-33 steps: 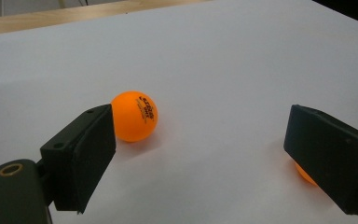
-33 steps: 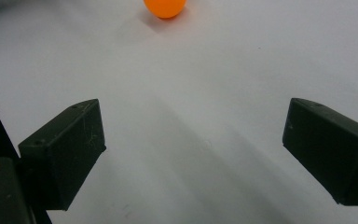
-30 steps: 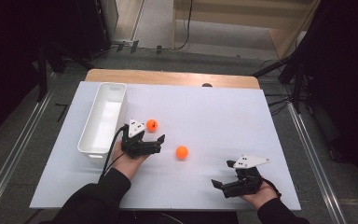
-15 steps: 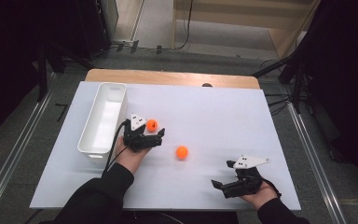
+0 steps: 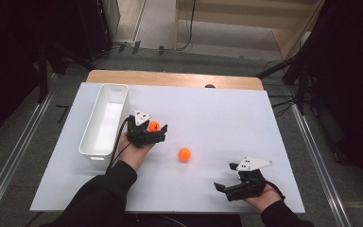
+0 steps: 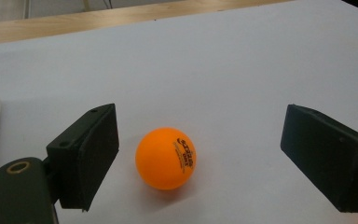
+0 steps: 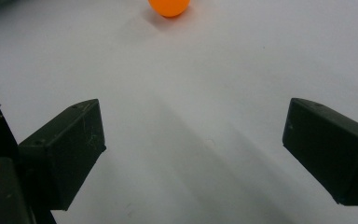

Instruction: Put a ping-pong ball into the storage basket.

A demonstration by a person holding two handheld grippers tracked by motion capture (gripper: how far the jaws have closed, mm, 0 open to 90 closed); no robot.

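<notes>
The orange table-tennis ball (image 6: 166, 158) with dark printed lettering on its side lay on the white tabletop (image 5: 217, 113), between the spread jaws of the left gripper (image 6: 200, 161) and touching neither: in the left gripper view it sat closer to the jaw on the left of that picture, with a clear strip of table on either side and a wider gap toward the other jaw. Seen from the high view, that ball (image 5: 154, 126) rested just beside the long white rectangular bin (image 5: 105, 118), which stood lengthwise near the table's left edge, and the left gripper (image 5: 157, 129) reached it from the person's side, its grey three-cornered plate on top and its cable trailing back along the dark sleeve. A second orange ball (image 5: 184, 154) lay on open table nearer the person and toward the middle, apart from both grippers; the right gripper view caught it at the upper edge of the picture (image 7: 169, 6), well ahead of that gripper's jaws. The right gripper (image 5: 223, 190) sat low near the table's front right, held in the person's right hand, its jaws (image 7: 193, 154) wide apart with bare white table between them. A strip of wooden table edge (image 5: 170, 78) showed beyond the white surface.
</notes>
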